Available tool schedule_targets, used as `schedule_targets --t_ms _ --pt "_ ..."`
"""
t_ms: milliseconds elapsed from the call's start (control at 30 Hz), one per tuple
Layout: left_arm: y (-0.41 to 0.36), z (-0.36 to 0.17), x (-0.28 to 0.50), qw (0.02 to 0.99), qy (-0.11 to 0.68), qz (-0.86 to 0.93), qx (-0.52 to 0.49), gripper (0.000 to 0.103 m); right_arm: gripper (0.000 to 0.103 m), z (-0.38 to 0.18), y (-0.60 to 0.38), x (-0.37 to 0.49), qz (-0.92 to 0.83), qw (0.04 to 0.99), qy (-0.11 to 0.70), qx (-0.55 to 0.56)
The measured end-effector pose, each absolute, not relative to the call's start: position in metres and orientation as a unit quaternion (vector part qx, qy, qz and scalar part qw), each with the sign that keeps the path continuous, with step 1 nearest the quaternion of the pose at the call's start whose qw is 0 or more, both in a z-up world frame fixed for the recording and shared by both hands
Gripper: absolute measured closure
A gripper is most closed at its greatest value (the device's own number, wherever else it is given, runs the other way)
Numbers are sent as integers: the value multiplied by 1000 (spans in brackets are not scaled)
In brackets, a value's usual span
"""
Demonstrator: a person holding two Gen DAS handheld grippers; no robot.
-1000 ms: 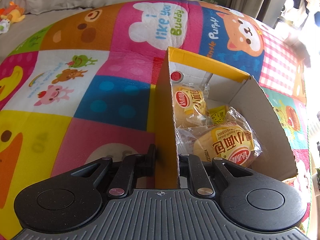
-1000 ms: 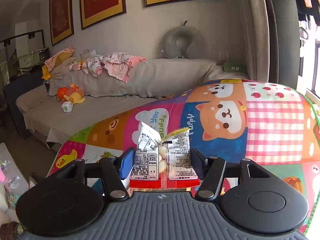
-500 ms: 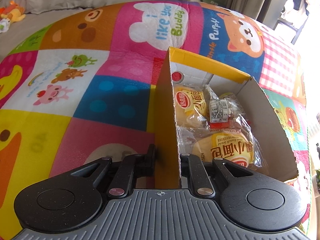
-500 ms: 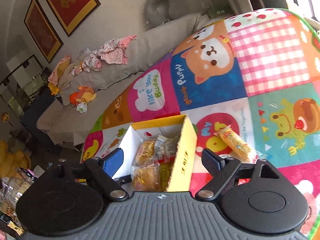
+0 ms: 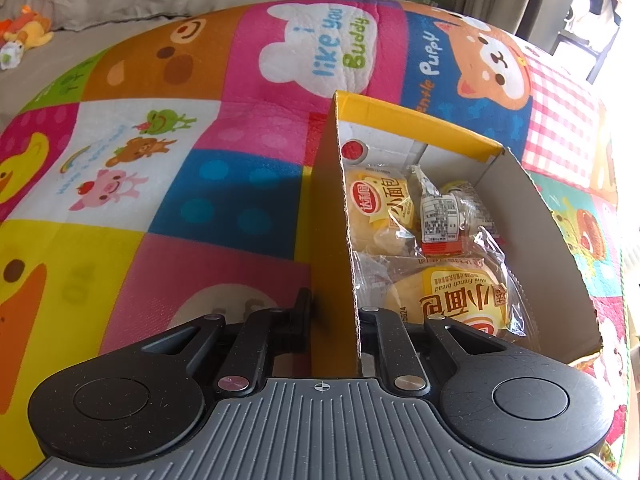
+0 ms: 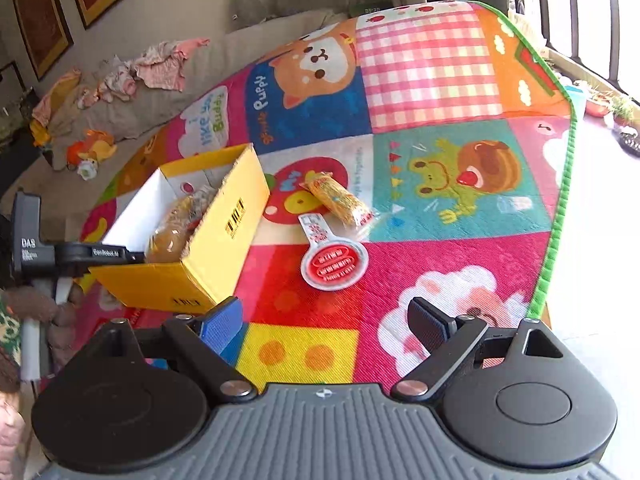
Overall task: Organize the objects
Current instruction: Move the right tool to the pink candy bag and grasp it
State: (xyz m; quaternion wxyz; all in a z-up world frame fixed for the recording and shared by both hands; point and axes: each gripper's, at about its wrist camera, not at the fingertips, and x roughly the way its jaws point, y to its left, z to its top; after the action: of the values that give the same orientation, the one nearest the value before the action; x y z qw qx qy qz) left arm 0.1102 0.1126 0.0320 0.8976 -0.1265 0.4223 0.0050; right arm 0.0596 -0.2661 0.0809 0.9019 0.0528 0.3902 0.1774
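Jaws of the left gripper are clamped on the near side wall of the yellow box, one finger outside, one inside. Within the box, nearest that wall, lies a bread packet, a second bread packet and a small clear snack packet behind it. Right gripper hovers beside the box above the play mat, jaws opening, nothing between them. Beyond it, beside the box, lie a round red-lidded cup and a yellow snack bar.
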Motion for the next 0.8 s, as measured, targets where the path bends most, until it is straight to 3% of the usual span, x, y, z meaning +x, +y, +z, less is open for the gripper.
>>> schedule_targets --t_ms 200,533,800 --pt "112 32 110 898 423 6 -123 89 13 70 -257 18 187 905 382 -23" --pt "112 33 109 897 423 6 -124 89 13 54 -248 -2 210 891 403 -21" --pt "112 33 109 897 424 6 -123 89 13 36 -237 -10 199 884 415 -88"
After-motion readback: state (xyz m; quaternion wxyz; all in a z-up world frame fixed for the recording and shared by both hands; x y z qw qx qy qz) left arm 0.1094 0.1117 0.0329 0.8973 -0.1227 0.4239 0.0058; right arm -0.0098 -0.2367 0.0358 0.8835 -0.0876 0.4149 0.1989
